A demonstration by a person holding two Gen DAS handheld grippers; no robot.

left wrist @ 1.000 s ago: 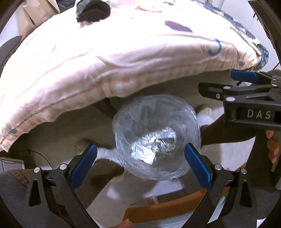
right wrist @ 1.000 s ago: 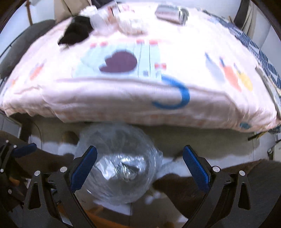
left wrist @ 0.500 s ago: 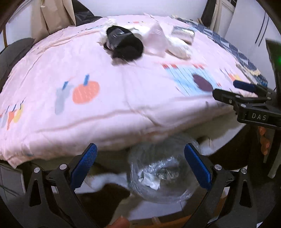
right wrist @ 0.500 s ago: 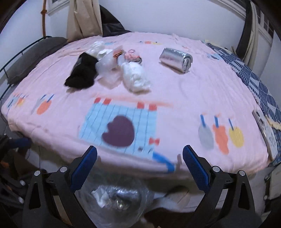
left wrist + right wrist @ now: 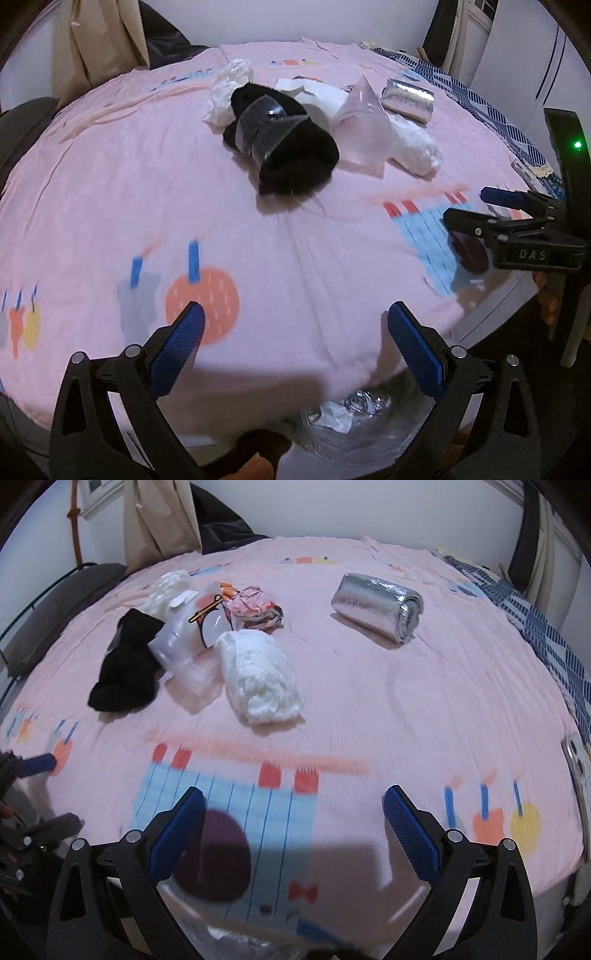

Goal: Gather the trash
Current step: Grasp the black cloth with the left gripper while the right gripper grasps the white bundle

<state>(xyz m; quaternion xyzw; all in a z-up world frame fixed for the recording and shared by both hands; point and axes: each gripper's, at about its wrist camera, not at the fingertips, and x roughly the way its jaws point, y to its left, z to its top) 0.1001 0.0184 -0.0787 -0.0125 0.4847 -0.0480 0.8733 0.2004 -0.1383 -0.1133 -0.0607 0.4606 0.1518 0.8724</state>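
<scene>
The bed (image 5: 369, 701) wears a matt, finely ribbed pink cloth cover. On it lie a fuzzy black cloth bundle (image 5: 125, 668), glossy clear plastic wrappers (image 5: 184, 642) and a shiny crinkled foil roll (image 5: 380, 605). Each tool (image 5: 293, 834) is matt black plastic with blue textured pads (image 5: 410, 834).

the only letters that can be read are "das". they are white and stand on the black body of the right hand-held gripper (image 5: 509, 218), seen from the left wrist camera at the right side of the picture. no other words, numbers or brand names can be read on the things on the bed (image 5: 295, 258).
</scene>
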